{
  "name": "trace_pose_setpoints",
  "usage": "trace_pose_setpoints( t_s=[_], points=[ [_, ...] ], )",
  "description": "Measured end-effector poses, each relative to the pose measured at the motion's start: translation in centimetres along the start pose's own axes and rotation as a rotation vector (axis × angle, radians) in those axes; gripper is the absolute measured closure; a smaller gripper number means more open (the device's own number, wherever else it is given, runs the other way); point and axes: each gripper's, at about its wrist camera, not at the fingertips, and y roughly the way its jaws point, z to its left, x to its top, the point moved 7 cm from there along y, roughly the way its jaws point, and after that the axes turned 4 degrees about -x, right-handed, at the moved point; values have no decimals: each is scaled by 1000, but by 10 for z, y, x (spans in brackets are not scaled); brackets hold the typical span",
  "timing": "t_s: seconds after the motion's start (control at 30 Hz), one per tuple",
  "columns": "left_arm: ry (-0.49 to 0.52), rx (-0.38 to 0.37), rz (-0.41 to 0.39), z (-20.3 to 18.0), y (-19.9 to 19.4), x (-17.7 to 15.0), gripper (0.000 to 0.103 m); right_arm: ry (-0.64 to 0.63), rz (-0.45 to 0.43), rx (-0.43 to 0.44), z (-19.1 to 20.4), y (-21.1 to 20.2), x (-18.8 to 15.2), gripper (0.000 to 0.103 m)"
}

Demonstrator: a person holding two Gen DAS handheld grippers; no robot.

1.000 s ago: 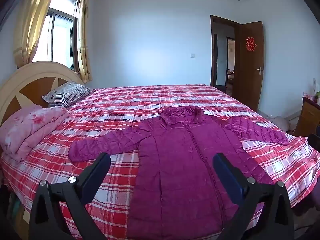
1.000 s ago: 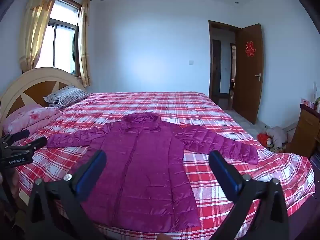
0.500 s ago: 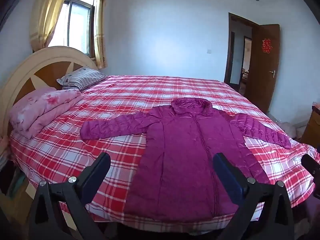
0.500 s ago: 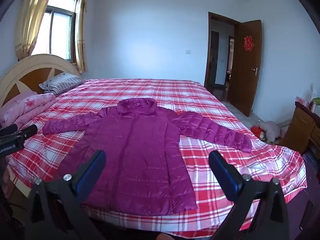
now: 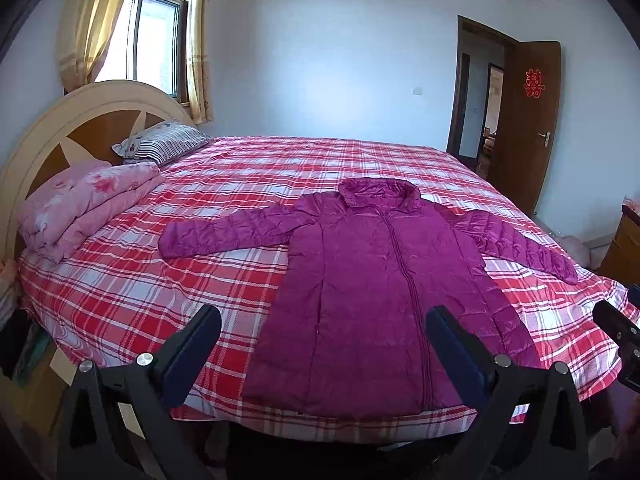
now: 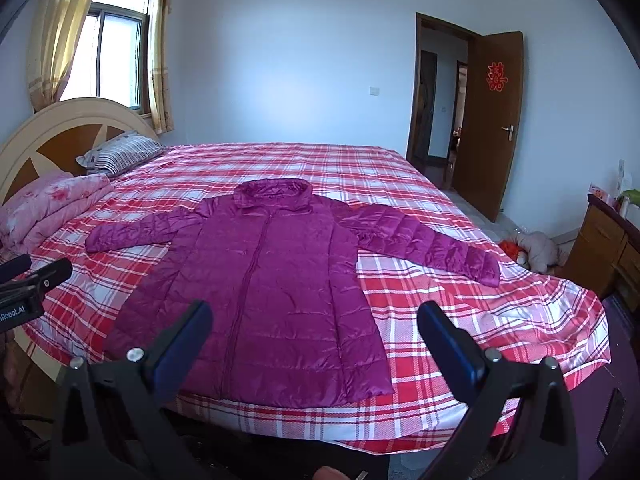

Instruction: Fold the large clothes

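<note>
A long magenta puffer jacket (image 5: 380, 292) lies flat and face up on the red plaid bed (image 5: 132, 292), collar toward the far wall, both sleeves spread out to the sides. In the right wrist view the jacket (image 6: 272, 288) fills the middle of the bed (image 6: 480, 320). My left gripper (image 5: 324, 340) is open, held in the air short of the jacket's hem, touching nothing. My right gripper (image 6: 314, 336) is open too, hovering before the hem with nothing between its fingers. The left gripper's tip (image 6: 36, 280) shows at the left edge of the right wrist view.
A folded pink floral quilt (image 5: 84, 204) and a striped pillow (image 5: 164, 146) lie by the round headboard (image 5: 60, 128) at left. A wooden cabinet (image 6: 604, 240) and soft toys (image 6: 536, 250) are on the right. An open brown door (image 6: 488, 120) stands at the back right.
Both grippers have pulled back and risen, so the whole jacket and the bed's near edge now show. Both stay open and the jacket has not moved.
</note>
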Motion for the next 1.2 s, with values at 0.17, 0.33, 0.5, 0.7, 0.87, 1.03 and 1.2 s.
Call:
trace_pose_setpoints(
  t_s=[0.17, 0.33, 0.5, 0.7, 0.87, 1.03, 1.2],
  points=[
    [-4, -3, -2, 1, -1, -1, 1, 14, 0, 8, -2, -1, -1, 0],
    [1, -8, 8, -2, 1, -2, 1, 15, 11, 15, -1, 2, -2, 0],
    [1, -10, 8, -2, 1, -3, 1, 30, 17, 18, -3, 3, -2, 0],
    [3, -13, 14, -2, 4, -4, 1, 28, 24, 21, -3, 4, -4, 0],
    [-1, -15, 19, -1, 5, -5, 1, 28, 31, 24, -3, 6, -4, 0],
    [-3, -12, 18, -1, 5, -5, 1, 34, 34, 31, -2, 7, -4, 0],
    [-1, -13, 20, -1, 6, -5, 1, 36, 35, 33, -3, 7, -5, 0]
  ],
)
